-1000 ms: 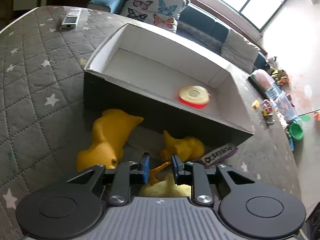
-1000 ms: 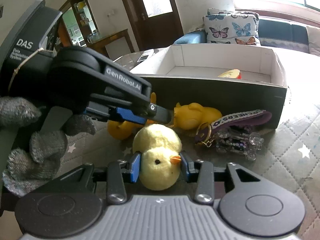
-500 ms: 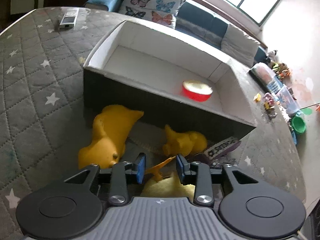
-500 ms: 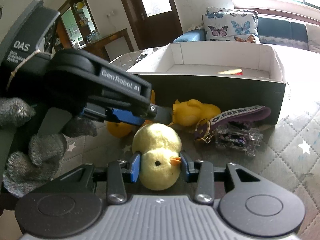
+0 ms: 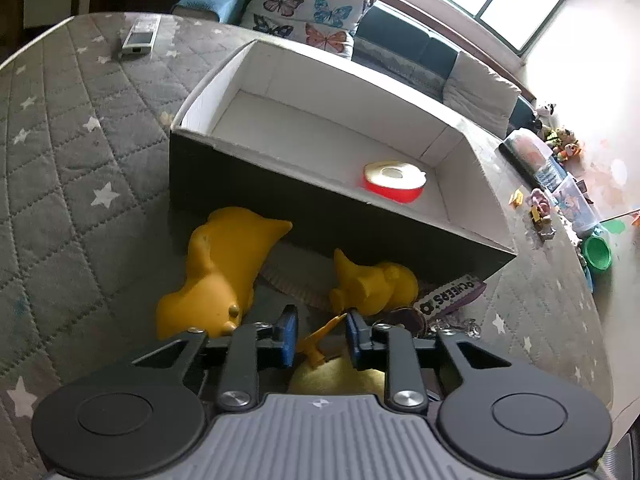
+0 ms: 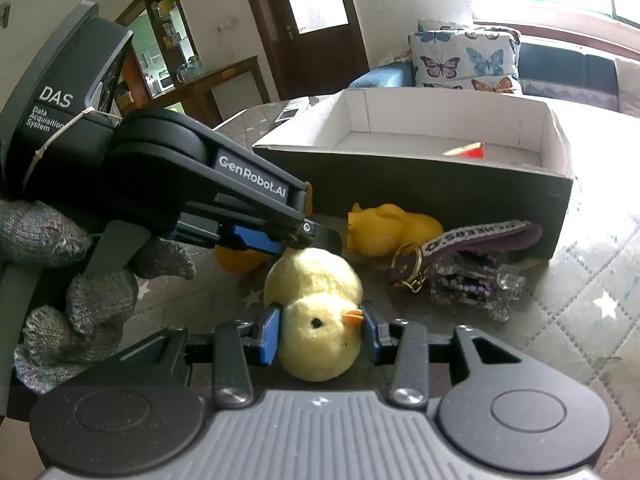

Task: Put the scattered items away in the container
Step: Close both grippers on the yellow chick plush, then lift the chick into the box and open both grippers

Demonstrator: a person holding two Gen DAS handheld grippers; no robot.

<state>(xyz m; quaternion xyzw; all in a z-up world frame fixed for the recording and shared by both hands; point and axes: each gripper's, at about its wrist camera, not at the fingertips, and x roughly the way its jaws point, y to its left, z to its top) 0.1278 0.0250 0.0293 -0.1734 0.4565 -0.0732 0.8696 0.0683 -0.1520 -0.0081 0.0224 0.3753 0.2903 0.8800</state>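
The left gripper [image 5: 319, 334] has been opened wider around an orange foot; the plush chick [image 6: 316, 312] is kept clamped by the right gripper [image 6: 319, 334], box [image 6: 440, 196] at 12 o'clock

The plush chick [image 5: 336, 376] is mostly hidden behind the left gripper's body in the left wrist view — only its top shows. The box's [image 6: 440, 196] near wall conceals most of the red tape roll [image 6: 472, 153] — and the far toys [image 5: 560, 142] are too small to identify.

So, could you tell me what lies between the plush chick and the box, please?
In the right wrist view, the small yellow duck lies between the plush chick and the box, right by its dark wall.
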